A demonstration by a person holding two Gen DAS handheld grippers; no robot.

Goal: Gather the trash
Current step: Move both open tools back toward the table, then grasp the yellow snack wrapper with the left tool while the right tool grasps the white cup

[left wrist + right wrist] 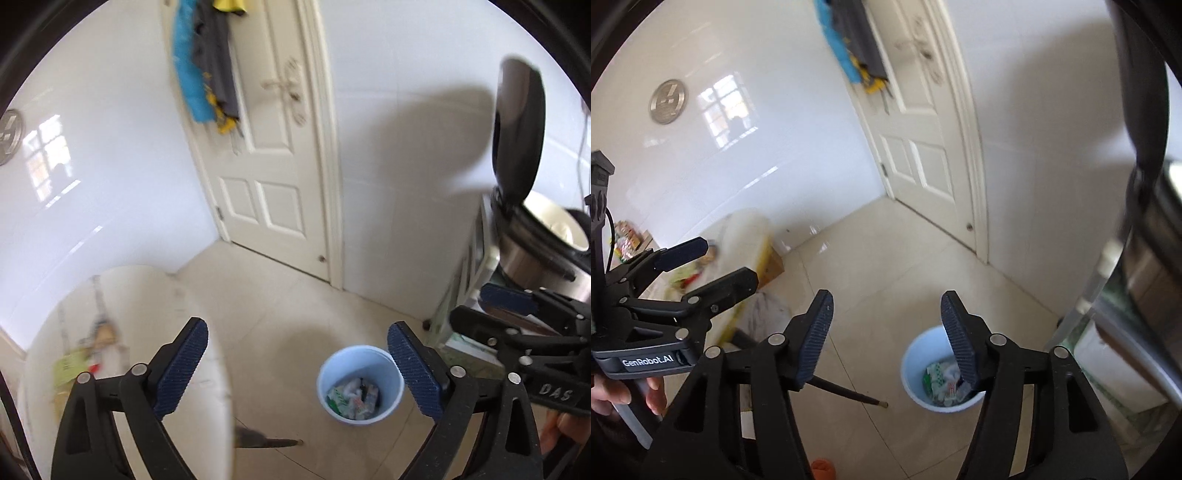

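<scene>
A light blue bin [327, 373] stands on the tiled floor below both grippers, with crumpled wrappers and other trash [352, 400] inside it. My left gripper [295, 332] hangs above the floor just left of the bin, open, with nothing between its blue pads. In the right wrist view the same bin [910, 358] lies under the right finger of my right gripper [886, 299], which is also open and empty; the trash [942, 382] shows beside that finger. Each gripper appears in the other's view: the right gripper [482, 308] and the left gripper [720, 264].
A white-covered table [155, 317] with blurred items fills the left. A dark stick [849, 395] lies on the floor. A rice cooker [532, 254] with its lid raised sits on a counter at right. A white door [273, 177] closes the far corner. A hand [607, 397] grips the left tool.
</scene>
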